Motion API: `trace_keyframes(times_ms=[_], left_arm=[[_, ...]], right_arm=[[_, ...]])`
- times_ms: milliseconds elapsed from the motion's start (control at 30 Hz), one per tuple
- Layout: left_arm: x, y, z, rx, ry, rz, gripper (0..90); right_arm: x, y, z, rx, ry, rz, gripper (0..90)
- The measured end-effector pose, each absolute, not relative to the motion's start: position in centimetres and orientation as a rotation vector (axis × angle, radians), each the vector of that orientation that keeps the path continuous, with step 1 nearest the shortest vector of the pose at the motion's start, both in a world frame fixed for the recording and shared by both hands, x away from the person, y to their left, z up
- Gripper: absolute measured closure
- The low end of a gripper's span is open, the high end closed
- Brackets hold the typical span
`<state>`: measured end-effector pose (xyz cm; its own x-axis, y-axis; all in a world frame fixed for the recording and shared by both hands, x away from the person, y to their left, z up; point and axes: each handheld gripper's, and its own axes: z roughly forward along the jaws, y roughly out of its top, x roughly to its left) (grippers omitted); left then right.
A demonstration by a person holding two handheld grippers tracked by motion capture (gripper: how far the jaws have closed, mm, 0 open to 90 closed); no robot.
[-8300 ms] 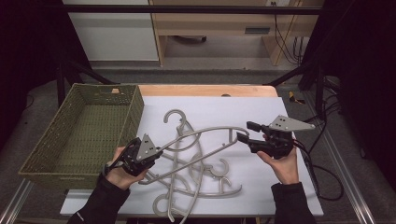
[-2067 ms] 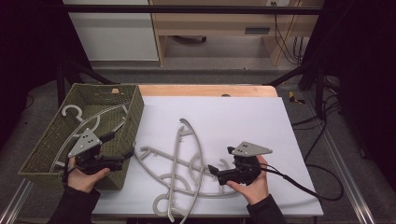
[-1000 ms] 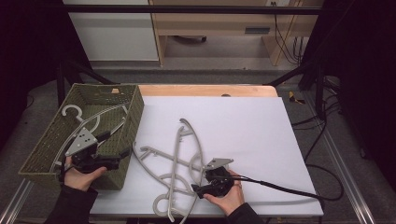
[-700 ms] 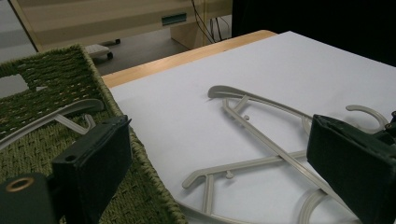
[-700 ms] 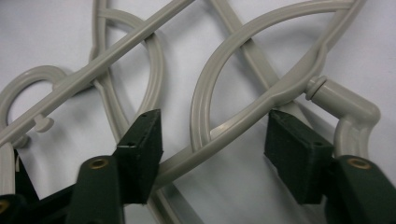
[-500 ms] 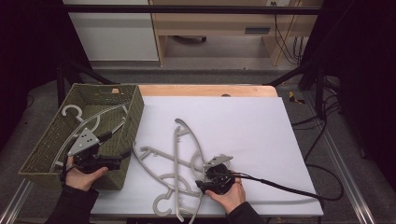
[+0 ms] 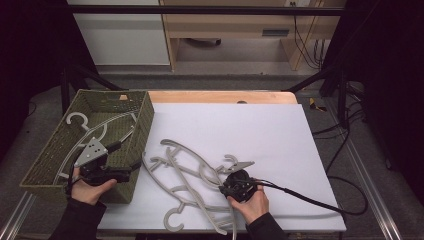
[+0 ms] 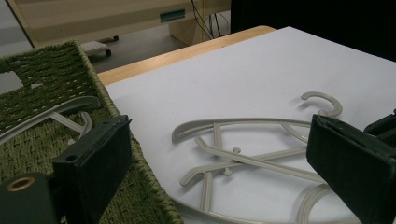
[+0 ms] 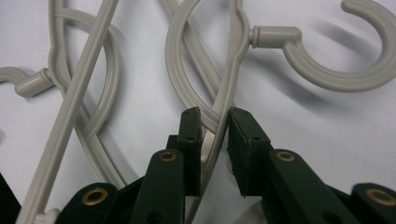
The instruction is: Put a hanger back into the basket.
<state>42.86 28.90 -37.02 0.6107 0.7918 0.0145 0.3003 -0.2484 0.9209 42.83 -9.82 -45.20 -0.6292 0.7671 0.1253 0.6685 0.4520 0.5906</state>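
Gripping one hanger out of a tangle was the step in hand; done well, it called for pads set square on a single bar, clear of crossing limbs, and a slow lift so the neighbours slid off rather than rose with it.

High view. Item: pile of grey plastic hangers (image 7: 192, 175), interlocked, on the white table sheet (image 7: 260, 125), just right of the green woven basket (image 7: 47, 165). One hanger (image 7: 95, 132) lay inside the basket. Right gripper (image 7: 224, 189) was low at the pile's near right edge, beside a hook. Left gripper (image 7: 134, 166) was held over the basket's near right corner, apart from the pile.

Left gripper view. Jaws stood wide apart with nothing between them; the basket rim (image 8: 140, 172) ran beneath and the hanger pile (image 8: 243, 158) lay beyond on the sheet. The basket's hanger (image 8: 51, 114) showed at left.

Right gripper view. Jaws had just been closing, and a thin hanger bar (image 9: 223, 123) ran up between them. The right pad (image 9: 245, 140) met the bar; at the left pad (image 9: 190, 140) a sliver of gap seemed to remain, so a full clamp could not be confirmed. A looped limb (image 9: 187, 88) of a second hanger crossed just ahead of the tips, the likely snag. An open hook (image 9: 355, 56) lay beyond to the right.
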Motion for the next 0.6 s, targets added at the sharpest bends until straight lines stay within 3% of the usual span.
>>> trace_keyframes(times_ms=[200, 333, 600], left_arm=[[42.9, 28.7, -37.1, 1.828, 0.878, 0.604, 6.6], [42.9, 28.6, -37.2, 1.835, 0.876, 0.599, 6.6], [42.9, 28.4, -37.3, 1.842, 0.869, 0.597, 6.7]], right_arm=[[43.1, -10.3, -44.9, 1.219, 2.525, 0.887, 77.9], [43.2, -10.8, -44.9, 1.239, 2.527, 0.886, 66.6], [43.1, -10.9, -45.9, 1.253, 2.565, 0.817, 58.1]])
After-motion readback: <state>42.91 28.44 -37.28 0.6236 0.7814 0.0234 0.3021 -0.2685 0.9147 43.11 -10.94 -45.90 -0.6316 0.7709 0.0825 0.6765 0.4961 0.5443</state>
